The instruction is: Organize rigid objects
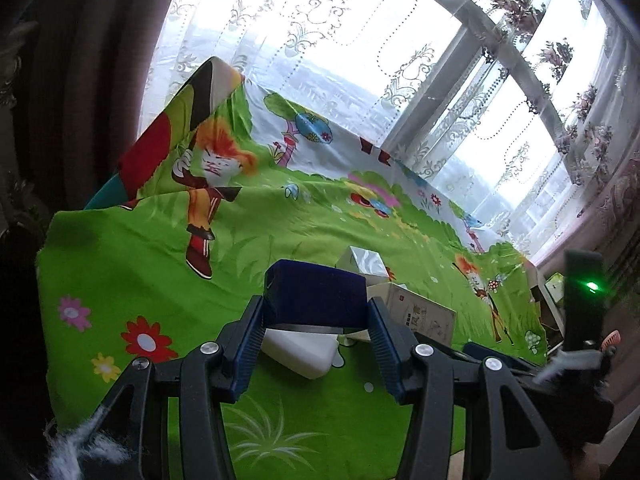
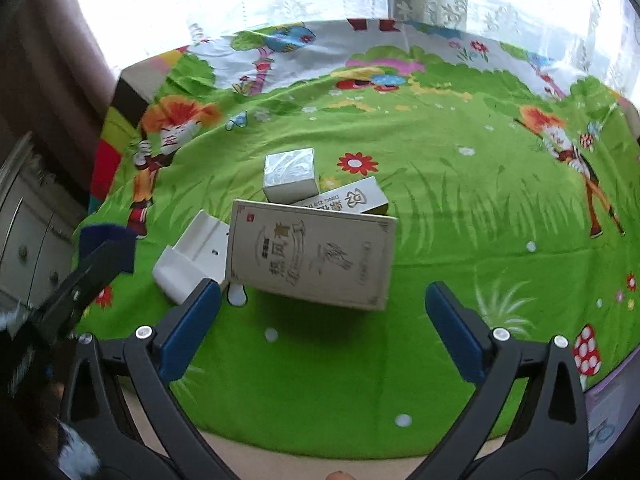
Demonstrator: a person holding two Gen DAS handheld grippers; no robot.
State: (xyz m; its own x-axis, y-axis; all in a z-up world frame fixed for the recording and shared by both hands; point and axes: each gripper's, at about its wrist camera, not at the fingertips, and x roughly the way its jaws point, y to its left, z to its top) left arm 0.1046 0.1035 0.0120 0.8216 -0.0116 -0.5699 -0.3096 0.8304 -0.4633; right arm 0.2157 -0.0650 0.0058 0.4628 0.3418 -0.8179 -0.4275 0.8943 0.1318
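Step in hand, as judged: carrying one piece to the cluster. The left gripper (image 1: 316, 320) had its jaws closed on a dark blue velvet-covered rectangular box (image 1: 316, 294), held lifted over the green cartoon-printed cloth (image 1: 132, 264) covering the table.

Directly under the blue box lay a white plastic open-topped case (image 1: 300, 350); at about 2 o'clock from it, a large cream cardboard box with printed characters (image 1: 420, 314), and behind that a small silver patterned carton (image 1: 366, 262).

From the right wrist view the cluster sat mid-table — the large cream box (image 2: 312, 256) in front, the silver carton (image 2: 289, 176) at 12 o'clock of it, a long gold-lettered cream box (image 2: 352, 198) at 1 o'clock, the white case (image 2: 192, 264) touching its 9 o'clock edge. The blue box (image 2: 106, 246) showed at far 9 o'clock.

The right gripper (image 2: 322, 320) hovered low near the front edge, jaws wide, nothing between them, pointed at the large cream box.

Next move, probably: lower the blue box squarely beside or onto the white case, keeping it level, then release. Whether it belongs inside the case could not be told.
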